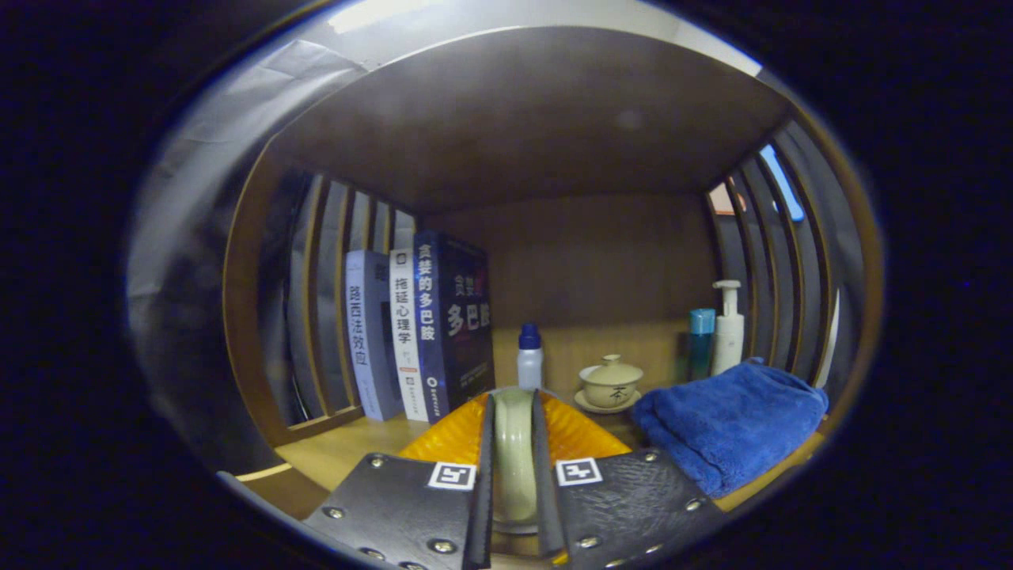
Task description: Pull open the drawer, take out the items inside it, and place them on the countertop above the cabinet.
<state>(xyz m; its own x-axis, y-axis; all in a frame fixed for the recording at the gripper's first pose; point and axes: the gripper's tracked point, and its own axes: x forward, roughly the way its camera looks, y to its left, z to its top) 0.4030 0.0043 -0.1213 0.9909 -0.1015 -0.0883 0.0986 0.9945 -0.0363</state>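
The gripper has its two fingers closed on one pale green ceramic piece, seen edge-on as a narrow rounded rim standing upright between them, with both fingers pressing against its sides; whether it is a saucer or a small dish cannot be told from this angle. Each finger carries one square black-and-white marker near its inner edge. Just behind the fingers, to either side of the held piece, one orange quilted pad shows, lying on the wooden countertop. To the right of the fingers and a little ahead, one blue towel lies bunched on the same surface, reaching toward its front edge. Beyond the fingers, near the back wall, stands one small translucent bottle with a blue cap, and just right of it one cream lidded tea bowl sits on its own saucer. Further right, behind the towel, two more containers stand side by side: one teal bottle and one white pump dispenser. At the far left, three books stand upright together, spines facing out, against the slatted side of the wooden shelf; a matching slatted side closes the right.
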